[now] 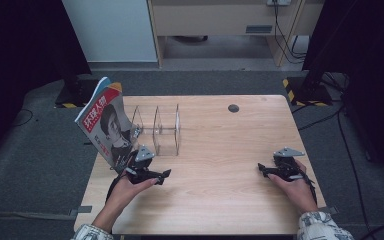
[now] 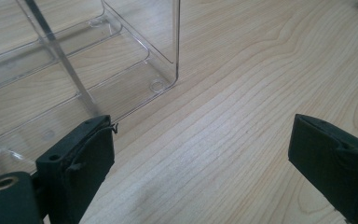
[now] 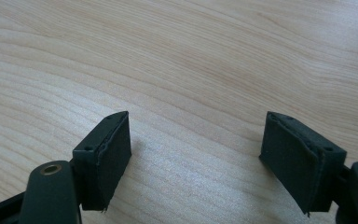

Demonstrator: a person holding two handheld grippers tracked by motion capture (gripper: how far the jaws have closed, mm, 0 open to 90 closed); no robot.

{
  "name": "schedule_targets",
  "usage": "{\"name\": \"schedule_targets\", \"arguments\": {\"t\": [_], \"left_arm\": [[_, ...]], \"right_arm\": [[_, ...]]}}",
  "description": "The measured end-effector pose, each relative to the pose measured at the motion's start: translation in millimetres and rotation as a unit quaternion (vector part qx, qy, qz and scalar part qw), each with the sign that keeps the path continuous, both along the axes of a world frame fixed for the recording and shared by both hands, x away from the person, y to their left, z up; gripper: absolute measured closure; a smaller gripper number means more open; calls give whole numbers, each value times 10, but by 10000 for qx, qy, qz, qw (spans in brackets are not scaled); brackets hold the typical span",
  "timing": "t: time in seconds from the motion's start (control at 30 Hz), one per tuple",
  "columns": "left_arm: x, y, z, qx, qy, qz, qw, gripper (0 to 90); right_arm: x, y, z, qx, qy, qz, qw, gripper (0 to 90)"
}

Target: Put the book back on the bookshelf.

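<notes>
A magazine [image 1: 104, 122] with a red title and a portrait on its cover leans tilted in the leftmost slot of a clear acrylic file rack [image 1: 161, 131] on the wooden table [image 1: 220, 165]. My left gripper [image 1: 166, 173] rests on the table just in front of the rack, open, nothing between its jaws. Seen from the left gripper view, the left gripper [image 2: 200, 154] has the rack's clear base and front corner [image 2: 163, 84] just ahead at the left. My right gripper [image 1: 261, 169] lies near the table's right edge, open over bare wood; the right gripper [image 3: 196, 149] holds nothing.
A dark round grommet hole [image 1: 233, 108] sits near the table's far edge. Black stands with yellow-striped bases [image 1: 300, 90] and cables flank the table on the grey carpet. A white cabinet [image 1: 112, 30] and a wooden desk stand beyond.
</notes>
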State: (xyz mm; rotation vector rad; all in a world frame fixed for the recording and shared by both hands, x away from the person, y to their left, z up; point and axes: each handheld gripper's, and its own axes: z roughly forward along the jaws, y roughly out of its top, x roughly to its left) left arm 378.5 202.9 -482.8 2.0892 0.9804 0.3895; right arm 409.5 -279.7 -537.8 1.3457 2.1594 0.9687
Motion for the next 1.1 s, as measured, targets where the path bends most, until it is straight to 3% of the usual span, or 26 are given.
{"name": "schedule_targets", "arguments": {"t": [0.6, 0.9, 1.1], "left_arm": [[42, -389, -77, 94, 73, -392, 9992, 60], [110, -673, -135, 294, 163, -677, 9971, 58], [161, -926, -258, 576, 323, -859, 9941, 57]], "right_arm": [[-11, -8, 0, -20, 1, 11, 10000, 240], [-11, -7, 0, -23, 4, 15, 10000, 235], [-16, -11, 1, -10, 14, 12, 10000, 233]]}}
